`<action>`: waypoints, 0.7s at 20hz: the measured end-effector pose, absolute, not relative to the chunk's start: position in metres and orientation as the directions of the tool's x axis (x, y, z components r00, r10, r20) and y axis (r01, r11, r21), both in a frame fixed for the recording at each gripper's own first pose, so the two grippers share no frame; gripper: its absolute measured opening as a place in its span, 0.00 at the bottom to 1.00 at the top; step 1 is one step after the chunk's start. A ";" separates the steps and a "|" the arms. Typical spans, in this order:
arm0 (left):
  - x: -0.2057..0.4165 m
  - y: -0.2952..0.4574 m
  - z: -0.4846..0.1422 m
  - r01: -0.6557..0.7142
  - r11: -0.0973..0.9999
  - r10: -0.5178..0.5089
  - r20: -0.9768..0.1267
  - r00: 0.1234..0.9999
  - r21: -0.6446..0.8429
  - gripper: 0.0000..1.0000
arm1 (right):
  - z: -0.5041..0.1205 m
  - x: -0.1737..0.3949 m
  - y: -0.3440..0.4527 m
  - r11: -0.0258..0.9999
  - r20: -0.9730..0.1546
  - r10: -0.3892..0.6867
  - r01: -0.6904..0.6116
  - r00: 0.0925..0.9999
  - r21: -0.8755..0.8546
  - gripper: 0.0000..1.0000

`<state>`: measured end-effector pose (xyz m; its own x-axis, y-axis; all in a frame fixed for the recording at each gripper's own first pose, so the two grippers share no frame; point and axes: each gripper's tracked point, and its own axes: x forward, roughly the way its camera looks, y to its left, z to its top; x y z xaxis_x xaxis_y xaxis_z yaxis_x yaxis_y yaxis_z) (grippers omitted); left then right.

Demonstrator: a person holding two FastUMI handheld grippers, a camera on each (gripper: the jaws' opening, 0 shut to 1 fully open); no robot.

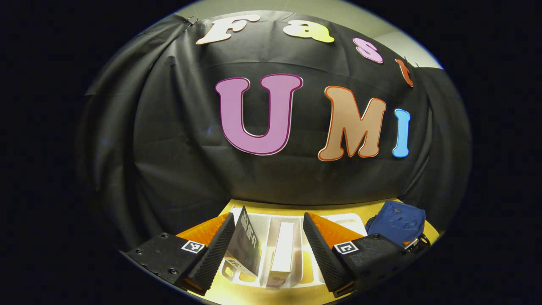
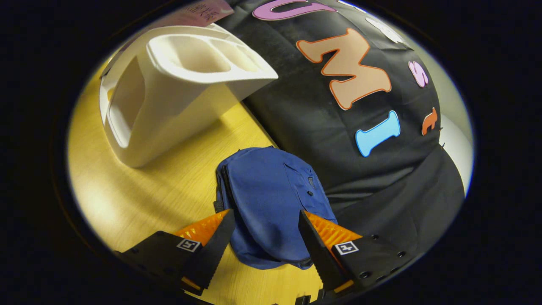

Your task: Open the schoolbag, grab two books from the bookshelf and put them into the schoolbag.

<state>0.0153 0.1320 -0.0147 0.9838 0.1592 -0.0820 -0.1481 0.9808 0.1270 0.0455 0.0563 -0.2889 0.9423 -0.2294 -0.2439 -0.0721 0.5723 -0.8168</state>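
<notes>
In the left gripper view my left gripper [image 1: 267, 220] hangs open above the white bookshelf [image 1: 345, 220], which stands on the yellow table. Two books stand in its slots: a dark book [image 1: 245, 243] leaning left and a white book [image 1: 283, 250] upright, both between and below my fingers. The blue schoolbag [image 1: 398, 222] lies to the right of the shelf. In the right gripper view my right gripper [image 2: 266, 216] is open just over the blue schoolbag [image 2: 271, 190], which lies zipped shut against the wall. The white bookshelf [image 2: 169, 93] stands to its upper left.
The black cloth wall [image 1: 271, 169] rises right behind the shelf and the bag. The yellow wooden table [image 2: 148, 186] has bare surface left of the bag and in front of the shelf. A dark strap with a buckle [image 1: 417, 243] lies by the bag.
</notes>
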 end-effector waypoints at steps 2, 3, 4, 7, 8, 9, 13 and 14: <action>0.015 0.137 -0.016 -0.155 0.979 0.167 -0.088 0.982 0.132 0.92 | -0.291 0.053 0.052 0.562 -0.244 -0.240 -0.071 0.939 -0.824 1.00; 0.015 0.139 -0.017 -0.157 0.979 0.170 -0.091 0.981 0.132 0.94 | -0.293 0.053 0.050 0.559 -0.244 -0.245 -0.070 0.938 -0.826 1.00; 0.016 0.139 -0.017 -0.159 0.979 0.172 -0.093 0.981 0.132 0.94 | -0.295 0.054 0.048 0.558 -0.246 -0.248 -0.070 0.937 -0.827 1.00; 0.016 0.141 -0.018 -0.158 0.979 0.171 -0.097 0.980 0.130 0.95 | -0.293 0.060 0.039 0.557 -0.242 -0.261 -0.059 0.935 -0.828 0.99; 0.015 0.139 -0.019 -0.157 0.979 0.170 -0.097 0.981 0.128 0.95 | -0.293 0.061 0.036 0.560 -0.242 -0.261 -0.057 0.934 -0.826 1.00; 0.016 0.139 -0.019 -0.156 0.980 0.168 -0.098 0.981 0.127 0.95 | -0.293 0.062 0.034 0.562 -0.244 -0.260 -0.060 0.934 -0.825 1.00; 0.016 0.135 -0.019 -0.152 0.981 0.165 -0.100 0.981 0.122 0.95 | -0.291 0.067 0.035 0.553 -0.245 -0.242 -0.074 0.939 -0.830 1.00; 0.015 0.134 -0.019 -0.152 0.981 0.165 -0.100 0.981 0.121 0.95 | -0.295 0.068 0.034 0.547 -0.251 -0.241 -0.082 0.937 -0.833 0.99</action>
